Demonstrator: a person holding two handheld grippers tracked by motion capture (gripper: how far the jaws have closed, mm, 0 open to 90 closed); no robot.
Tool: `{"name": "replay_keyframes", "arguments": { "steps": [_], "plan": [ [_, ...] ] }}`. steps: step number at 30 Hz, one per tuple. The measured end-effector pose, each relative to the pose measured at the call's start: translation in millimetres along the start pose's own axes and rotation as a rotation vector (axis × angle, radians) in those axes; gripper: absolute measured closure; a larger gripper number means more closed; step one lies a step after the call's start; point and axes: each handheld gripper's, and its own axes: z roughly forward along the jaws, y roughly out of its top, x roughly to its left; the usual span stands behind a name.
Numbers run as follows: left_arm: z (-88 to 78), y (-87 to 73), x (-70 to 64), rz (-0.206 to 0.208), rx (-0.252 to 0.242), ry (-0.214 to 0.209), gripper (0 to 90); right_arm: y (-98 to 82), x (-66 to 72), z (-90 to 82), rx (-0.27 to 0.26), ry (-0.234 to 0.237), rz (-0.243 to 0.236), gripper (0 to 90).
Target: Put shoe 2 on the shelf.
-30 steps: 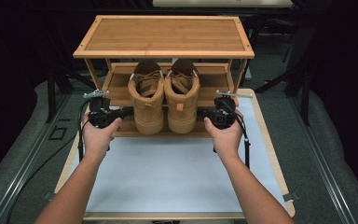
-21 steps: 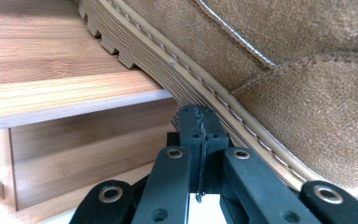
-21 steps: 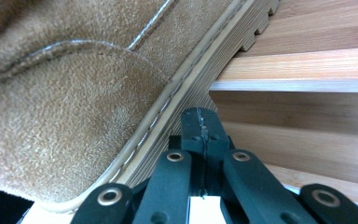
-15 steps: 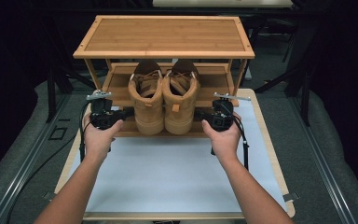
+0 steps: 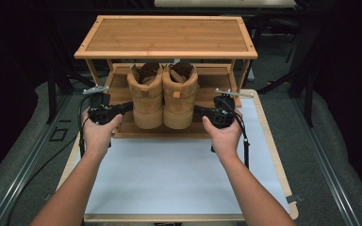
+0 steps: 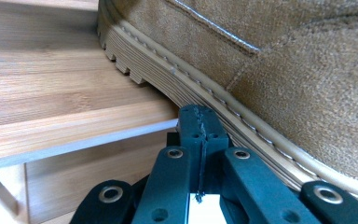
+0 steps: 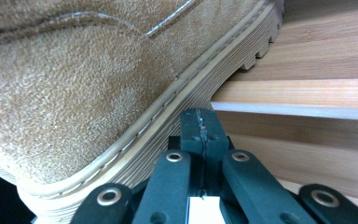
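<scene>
Clearly, both boots (image 5: 162,96) stood side by side on the rack's lower shelf (image 5: 122,127). With jaws pressed together on nothing, the left gripper (image 5: 128,106) and right gripper (image 5: 199,110) met the outer soles.

two bare forearms, no sleeves. left gripper (image 5: 122,107) and right gripper (image 5: 201,111): black bodies, black cable trailing from each, grey three-cornered plate on top. close up, left gripper (image 6: 200,122) and right gripper (image 7: 200,125) show matte black linkage arms with brass-ringed rivets, jaws meeting along a ridged seam, white tag at base.
</scene>
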Motion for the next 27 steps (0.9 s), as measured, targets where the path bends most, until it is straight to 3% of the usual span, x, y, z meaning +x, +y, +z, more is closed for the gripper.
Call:
{"name": "replay_keyframes", "arguments": {
  "steps": [7,12,21,22,27],
  "plan": [
    [1.2,4.9,1.0,-0.015,-0.019,-0.007,90.0,5.1,1.0,0.6,-0.006,-0.003,0.001,90.0],
    [4.3,13.8,0.1,0.001,-0.018,0.015,90.0,13.5,-0.5,2.4,-0.009,0.005,0.017,90.0],
    [15.2,22.1,4.2,-0.021,-0.035,-0.006,90.0,26.0,-5.1,9.5,-0.022,-0.031,0.025,90.0],
    [17.3,24.3,3.0,-0.005,-0.038,0.019,90.0,28.0,-6.0,12.4,-0.038,-0.028,0.036,90.0],
    [21.2,27.6,6.2,-0.006,-0.041,0.039,90.0,30.7,-4.4,16.8,-0.036,-0.037,0.031,90.0]
  ]
}}
